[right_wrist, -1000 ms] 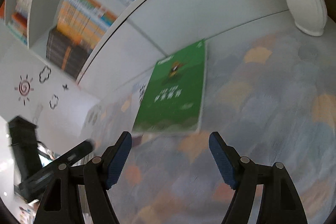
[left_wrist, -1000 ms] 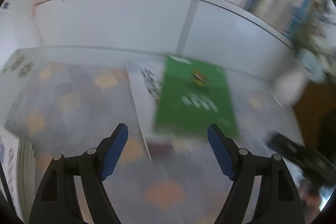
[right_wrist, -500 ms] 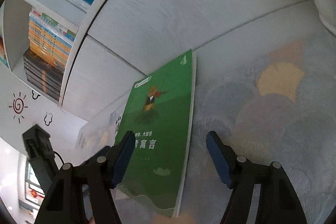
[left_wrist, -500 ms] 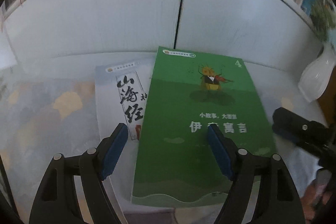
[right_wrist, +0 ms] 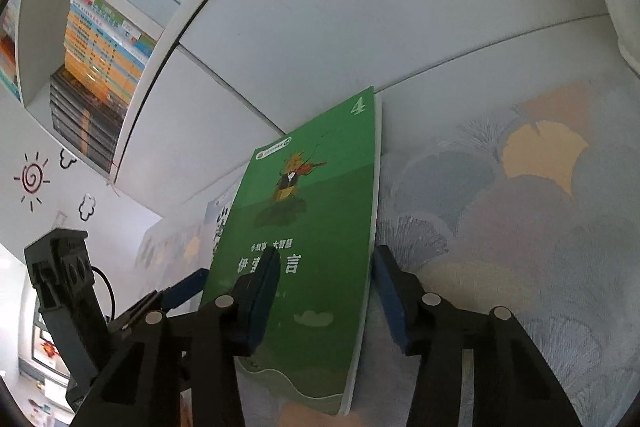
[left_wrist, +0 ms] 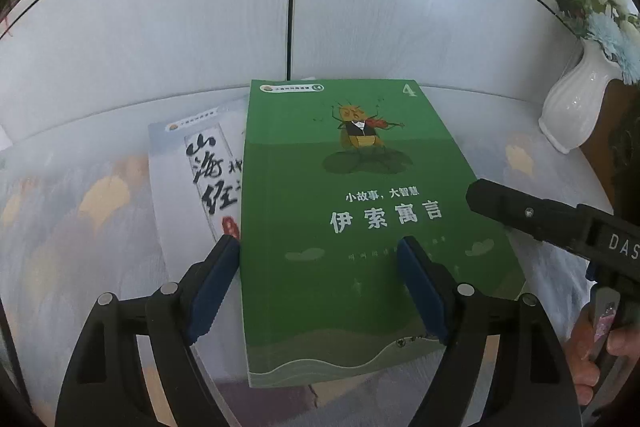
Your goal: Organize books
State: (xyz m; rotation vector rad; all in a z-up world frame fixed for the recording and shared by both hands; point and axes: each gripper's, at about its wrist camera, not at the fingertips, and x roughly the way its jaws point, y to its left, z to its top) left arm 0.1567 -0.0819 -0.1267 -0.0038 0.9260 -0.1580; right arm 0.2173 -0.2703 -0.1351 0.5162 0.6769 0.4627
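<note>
A green book (left_wrist: 360,211) lies flat on a patterned cloth, partly over a white book (left_wrist: 192,163) with black brush lettering at its left. My left gripper (left_wrist: 320,267) is open, its left pad by the green book's spine edge and its right pad over the cover. My right gripper (right_wrist: 326,275) is open and straddles the green book's (right_wrist: 304,235) right edge, one finger over the cover, one on the cloth side. The right gripper also shows in the left wrist view (left_wrist: 560,227) at the right.
White cabinet doors (left_wrist: 292,7) stand close behind the books. Shelves of books (right_wrist: 104,67) sit above. A white vase (left_wrist: 576,99) with blue flowers stands at the back right. The patterned cloth (right_wrist: 520,227) spreads to the right of the green book.
Both grippers have moved in close to the green book, from well back to straddling its edges. The books have not moved.
</note>
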